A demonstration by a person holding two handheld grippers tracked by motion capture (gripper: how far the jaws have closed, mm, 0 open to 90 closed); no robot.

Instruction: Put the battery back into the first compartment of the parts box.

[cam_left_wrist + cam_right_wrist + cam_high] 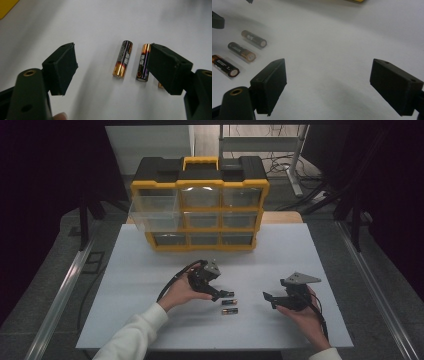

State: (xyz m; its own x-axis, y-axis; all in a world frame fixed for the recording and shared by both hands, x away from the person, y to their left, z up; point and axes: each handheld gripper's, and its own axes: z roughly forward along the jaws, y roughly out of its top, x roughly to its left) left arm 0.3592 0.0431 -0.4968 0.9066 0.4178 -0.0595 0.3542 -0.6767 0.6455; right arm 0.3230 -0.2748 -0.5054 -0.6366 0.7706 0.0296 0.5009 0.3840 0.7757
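Three AA batteries lie side by side on the white table top (150, 320). In the high view two of them (228, 302) (230, 311) sit just right of my left gripper (225, 296). The left gripper view has my left gripper (112, 67) open above them: one battery (123, 59) lies between the jaws, a second (143, 63) at the right jaw's edge, and a third (160, 85) is mostly hidden behind that jaw. My right gripper (268, 301) rests open to the right, nothing in it. The right gripper view has my right gripper (328, 85) open over bare table, with the batteries (241, 51) at far left.
A yellow and black drawer organizer (200, 202) stands at the back of the table, its top left clear drawer (152, 212) pulled out. Metal rails (65, 290) run along both sides of the table. A yellow corner of the organizer (6, 7) shows in the left gripper view.
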